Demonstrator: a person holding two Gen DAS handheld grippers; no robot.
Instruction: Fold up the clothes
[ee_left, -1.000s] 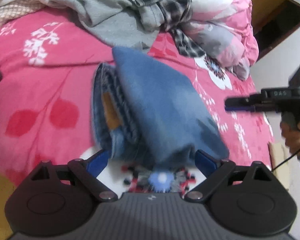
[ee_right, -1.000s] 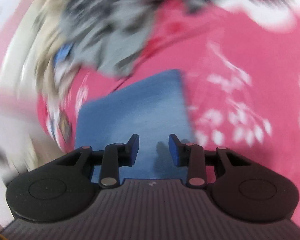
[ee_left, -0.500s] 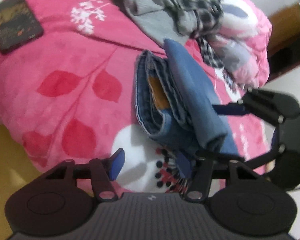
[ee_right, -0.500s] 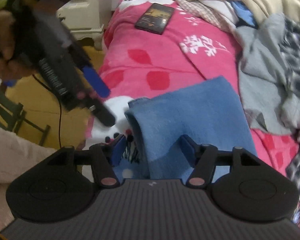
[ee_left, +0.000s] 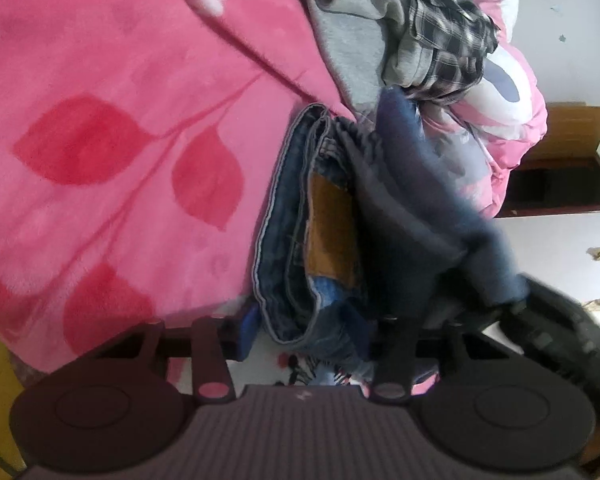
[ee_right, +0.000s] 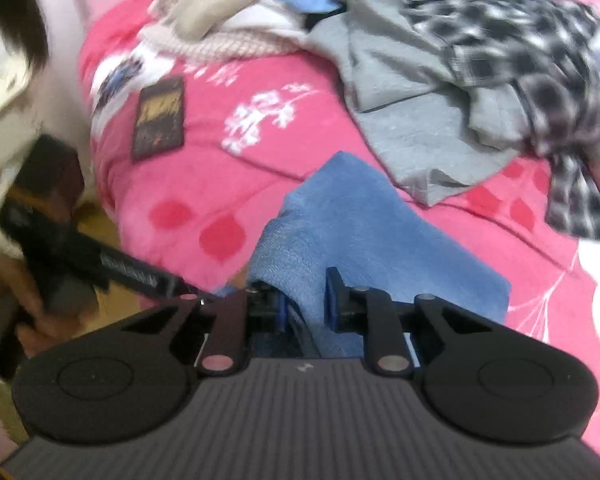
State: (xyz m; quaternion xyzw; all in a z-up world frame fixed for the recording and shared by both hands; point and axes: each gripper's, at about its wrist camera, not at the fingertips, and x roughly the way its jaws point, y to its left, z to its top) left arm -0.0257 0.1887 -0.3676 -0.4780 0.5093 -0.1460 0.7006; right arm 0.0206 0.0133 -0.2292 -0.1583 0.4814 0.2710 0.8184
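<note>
Two grippers are on one pair of folded blue denim jeans (ee_left: pixel 324 232) at the near edge of the pink fleece blanket with red leaves (ee_left: pixel 112 128). Left wrist view: the left gripper (ee_left: pixel 312 332) has its jaws closing around the jeans' near end, and whether the pads actually press is hard to tell. Beyond the jeans sits a grey sweatshirt (ee_left: pixel 348 36) under a black-and-white plaid shirt (ee_left: pixel 448 28).

Right wrist view: the right gripper (ee_right: pixel 306 308) is closing narrow, with the top flap of the jeans (ee_right: pixel 364 232) pinched between its blue pads. A dark phone (ee_right: pixel 159 118) lies on the blanket (ee_right: pixel 220 184), left of the jeans.

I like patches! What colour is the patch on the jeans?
Brownish orange patch on the blue jeans, clearest in the left wrist view.
</note>
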